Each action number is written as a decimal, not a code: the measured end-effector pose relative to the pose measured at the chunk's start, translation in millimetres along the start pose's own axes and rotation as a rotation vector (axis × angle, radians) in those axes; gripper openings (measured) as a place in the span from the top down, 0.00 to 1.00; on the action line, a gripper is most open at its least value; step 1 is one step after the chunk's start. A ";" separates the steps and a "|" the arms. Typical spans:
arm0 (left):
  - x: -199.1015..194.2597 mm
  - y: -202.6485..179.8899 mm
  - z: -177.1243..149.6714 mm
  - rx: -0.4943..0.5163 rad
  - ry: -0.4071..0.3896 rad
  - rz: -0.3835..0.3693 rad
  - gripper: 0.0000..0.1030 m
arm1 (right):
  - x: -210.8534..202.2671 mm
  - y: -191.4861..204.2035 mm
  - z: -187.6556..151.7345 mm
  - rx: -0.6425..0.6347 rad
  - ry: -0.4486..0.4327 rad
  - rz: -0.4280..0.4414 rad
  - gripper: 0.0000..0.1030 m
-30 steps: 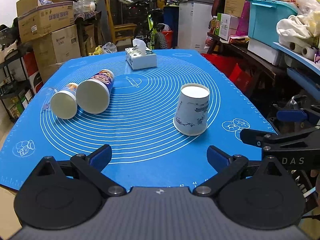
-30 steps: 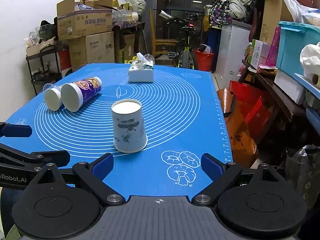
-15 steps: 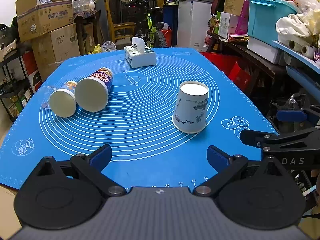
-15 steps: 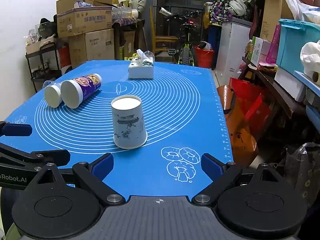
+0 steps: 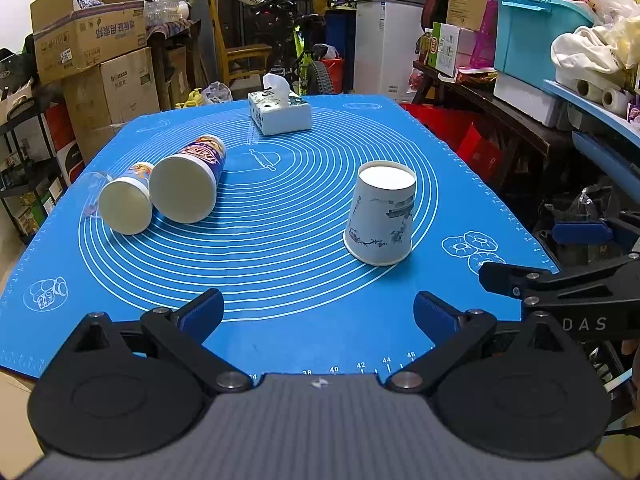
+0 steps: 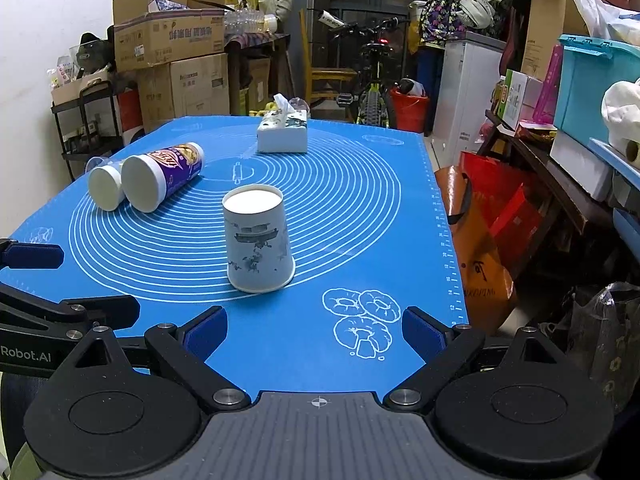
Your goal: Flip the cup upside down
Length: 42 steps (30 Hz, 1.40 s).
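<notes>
cup: paper cup (image 5: 381, 213) sits mouth-down on the blue mat (image 5: 288, 288), flat white base up, right of the mat's middle
left gripper (image 5: 318, 312): jaws wide apart, holding nothing, low at the near edge of the bench
right gripper (image 6: 314, 330): same deal, jaws apart and holding nothing, cup just ahead
other stuff: two canisters (image 5: 160, 196) lying on their sides far left, touching; tissue box (image 5: 280, 112) at the back

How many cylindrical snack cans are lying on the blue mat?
2. The larger purple can lies on its side at the mat's left, and the smaller can lies beside it, nearer the mat's left edge.
</notes>
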<state>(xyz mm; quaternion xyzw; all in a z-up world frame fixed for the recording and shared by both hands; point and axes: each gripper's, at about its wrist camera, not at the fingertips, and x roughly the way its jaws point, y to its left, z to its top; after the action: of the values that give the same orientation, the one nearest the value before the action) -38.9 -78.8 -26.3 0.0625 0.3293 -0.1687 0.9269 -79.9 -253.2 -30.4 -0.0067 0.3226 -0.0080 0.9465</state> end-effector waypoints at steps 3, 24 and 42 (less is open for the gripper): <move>0.0 0.0 0.0 0.000 0.000 -0.001 0.03 | 0.4 -0.1 -1.0 0.000 0.001 0.001 0.08; 0.0 -0.1 -2.4 0.002 0.003 -0.001 0.03 | 0.7 -4.6 -4.8 0.007 0.017 0.006 0.08; 0.1 0.6 -3.9 0.003 0.006 0.000 0.03 | 1.4 -4.0 -5.9 0.010 0.022 0.006 0.08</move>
<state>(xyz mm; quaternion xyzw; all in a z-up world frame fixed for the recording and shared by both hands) -41.0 -77.4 -29.4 0.0643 0.3319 -0.1689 0.9258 -82.4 -257.3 -35.8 -0.0011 0.3330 -0.0071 0.9429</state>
